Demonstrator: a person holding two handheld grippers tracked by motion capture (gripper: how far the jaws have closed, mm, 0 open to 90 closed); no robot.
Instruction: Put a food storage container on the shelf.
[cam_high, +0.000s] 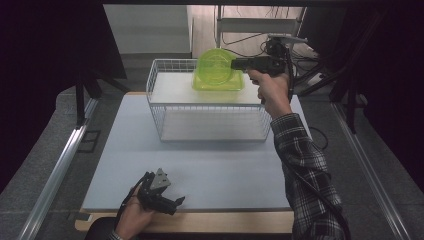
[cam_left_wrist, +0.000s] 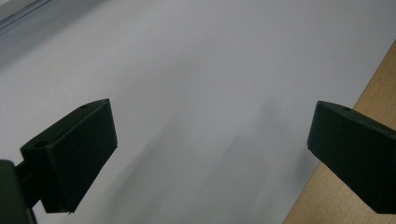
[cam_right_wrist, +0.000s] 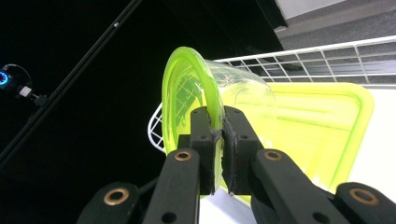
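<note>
Above basket (cam_high: 165, 107): right gripper (cam_high: 235, 64) pinching upright plate (cam_high: 216, 67).

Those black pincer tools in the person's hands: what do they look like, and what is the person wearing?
Both are matte black. The left gripper carries a grey three-cornered plate and has two broad, flat-faced jaws. The right gripper has jointed black links with brass-coloured rivets and a black cable trailing from it. The person's right arm wears a black-and-white plaid sleeve.
</note>
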